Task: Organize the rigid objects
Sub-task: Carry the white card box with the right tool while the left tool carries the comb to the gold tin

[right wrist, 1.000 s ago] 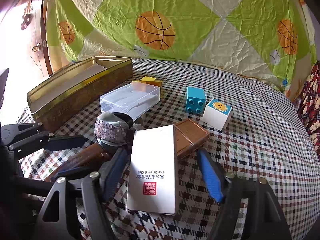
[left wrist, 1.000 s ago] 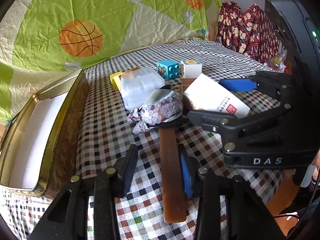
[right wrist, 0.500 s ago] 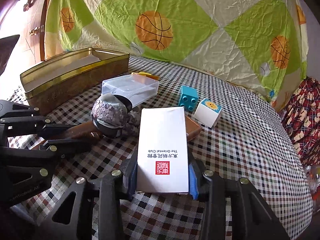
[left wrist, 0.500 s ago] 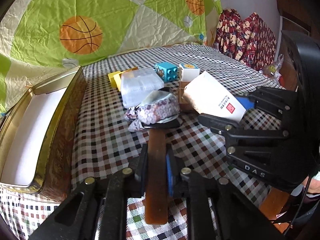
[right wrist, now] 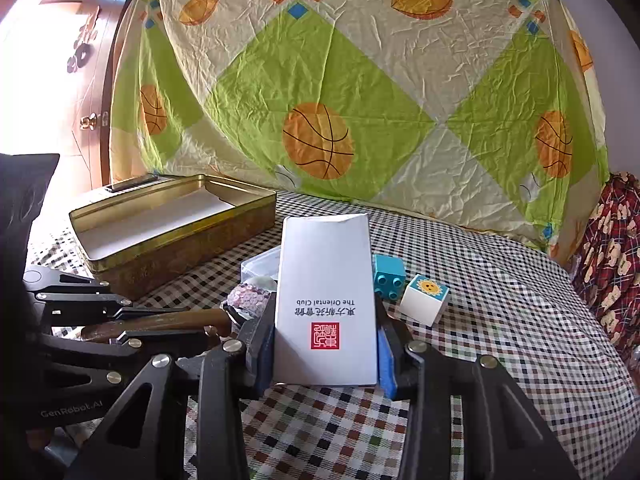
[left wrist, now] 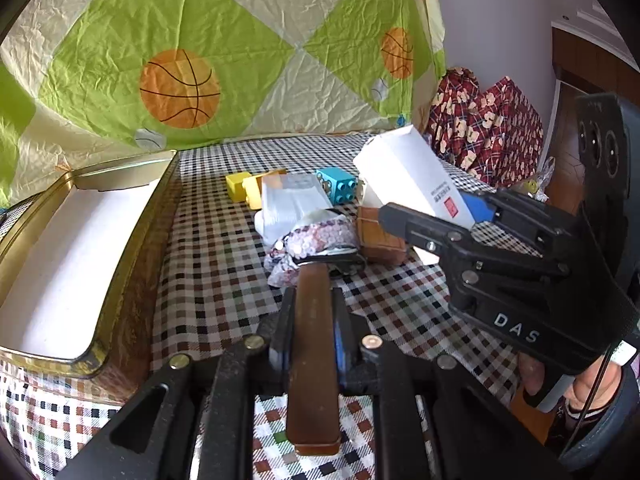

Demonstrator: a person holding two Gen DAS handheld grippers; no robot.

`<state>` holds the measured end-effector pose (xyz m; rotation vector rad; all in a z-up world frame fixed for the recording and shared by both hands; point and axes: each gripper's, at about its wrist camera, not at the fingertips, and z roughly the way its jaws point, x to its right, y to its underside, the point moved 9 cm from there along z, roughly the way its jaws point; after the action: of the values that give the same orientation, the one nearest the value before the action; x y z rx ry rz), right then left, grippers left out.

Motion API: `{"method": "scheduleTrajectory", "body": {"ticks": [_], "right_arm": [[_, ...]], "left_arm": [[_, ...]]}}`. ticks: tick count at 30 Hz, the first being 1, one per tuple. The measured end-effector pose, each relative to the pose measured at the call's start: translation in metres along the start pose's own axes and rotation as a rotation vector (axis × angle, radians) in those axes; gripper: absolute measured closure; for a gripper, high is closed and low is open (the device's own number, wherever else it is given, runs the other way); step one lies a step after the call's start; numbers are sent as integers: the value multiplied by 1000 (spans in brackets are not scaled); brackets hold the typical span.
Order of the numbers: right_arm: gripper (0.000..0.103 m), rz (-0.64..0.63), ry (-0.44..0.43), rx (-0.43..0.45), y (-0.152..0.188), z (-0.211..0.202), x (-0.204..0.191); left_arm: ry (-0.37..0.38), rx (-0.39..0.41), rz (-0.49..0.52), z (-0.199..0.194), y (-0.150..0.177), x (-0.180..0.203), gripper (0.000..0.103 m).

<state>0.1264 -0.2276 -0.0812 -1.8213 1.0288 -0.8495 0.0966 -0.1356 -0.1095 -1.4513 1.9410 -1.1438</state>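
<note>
1. The brown handle [left wrist: 313,364] of a sequin-headed brush lies between the pads of the left claw [left wrist: 310,344], which is clamped on it; a second ago those jaws stood apart on either side of the handle and have since closed.
2. The sequined head [left wrist: 316,236] at the far end of the handle sits by the clear plastic case [left wrist: 290,200], touching or just over the checked worktop [left wrist: 216,264]; I cannot tell which.
3. The white card box [right wrist: 326,304] with the red seal is gripped by its long sides in the right claw [right wrist: 326,344]. A second ago it lay flat on the worktop between wide jaws; now it is tilted up, its far end raised clear of the cloth.
4. Behind the box stand a blue stud block [right wrist: 389,276] and a white cube with a sun picture [right wrist: 425,298], just beside each other.
5. A brown flat block [left wrist: 378,236] lies under the raised box in the left view, and yellow blocks [left wrist: 244,188] sit behind the plastic case.
6. The open gold tin [left wrist: 132,240] with a white floor stands to the left, apart from the cluster.
7. A basketball-print sheet [right wrist: 360,92] hangs behind.
</note>
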Motion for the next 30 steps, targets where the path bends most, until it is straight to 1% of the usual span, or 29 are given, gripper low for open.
{"method": "scheduleTrajectory", "body": {"ticks": [5,9,18,25,30], "right_arm": [[60,75,-27,-34,3,6,9],[60,52,-9,-13,3,2,6],[60,50,31,60,-1,-11,8],[60,52,59,96,-4,-17,11],[60,53,83,143,-7,-26,11]], "left_arm": [[-4,55,-21,-9,-2,-6,89],[-5,88,-37,-14,-5,-10,89],[-30,160,-32,-25,-10,-11,89],[-48,192,-15,-29,-11,-10,89],[-54,213,1,-32,-11,-8,89]]}}
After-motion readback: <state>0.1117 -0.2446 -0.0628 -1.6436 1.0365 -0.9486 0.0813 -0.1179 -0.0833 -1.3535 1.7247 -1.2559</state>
